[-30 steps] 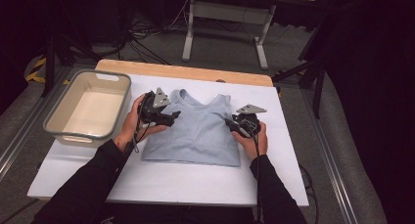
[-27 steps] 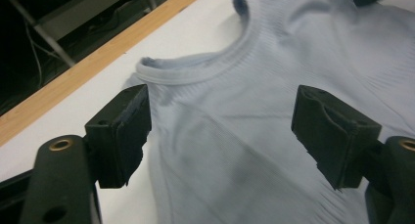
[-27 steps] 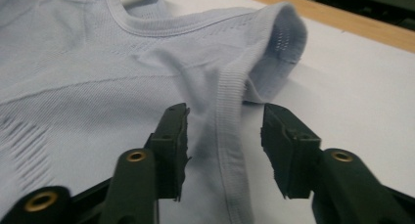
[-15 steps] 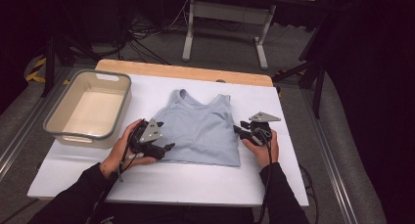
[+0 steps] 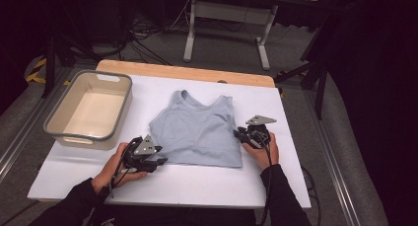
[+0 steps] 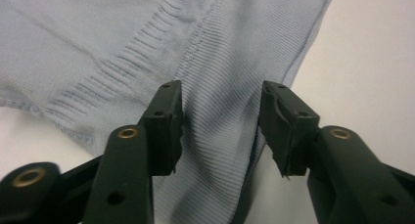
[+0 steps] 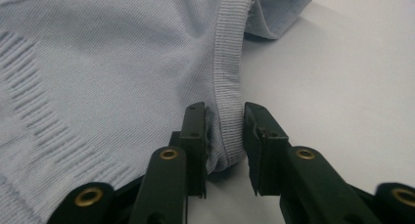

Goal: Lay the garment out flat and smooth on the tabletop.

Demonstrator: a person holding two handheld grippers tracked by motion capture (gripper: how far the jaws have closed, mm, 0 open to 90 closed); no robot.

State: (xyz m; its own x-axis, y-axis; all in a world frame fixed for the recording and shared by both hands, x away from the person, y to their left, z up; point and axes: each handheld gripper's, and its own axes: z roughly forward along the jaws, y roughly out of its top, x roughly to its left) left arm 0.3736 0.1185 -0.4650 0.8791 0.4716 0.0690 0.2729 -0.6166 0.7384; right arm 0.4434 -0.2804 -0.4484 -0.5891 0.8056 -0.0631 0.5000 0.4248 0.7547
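A light blue tank top lies flat on the white table, straps pointing away. My left gripper is at its near left corner. In the left gripper view the jaws straddle the ribbed cloth with a gap on each side; they have just been closing. My right gripper is at the top's right edge. Its jaws have just been closing and now pinch the ribbed side band, which bulges up between the pads.
A beige plastic bin stands at the table's left. A wooden strip runs along the far edge. Beyond it are a metal stand's legs and cables on the floor.
My left hand has come down from the top's left shoulder to its near left corner. The right hand has slid slightly nearer along the right edge.
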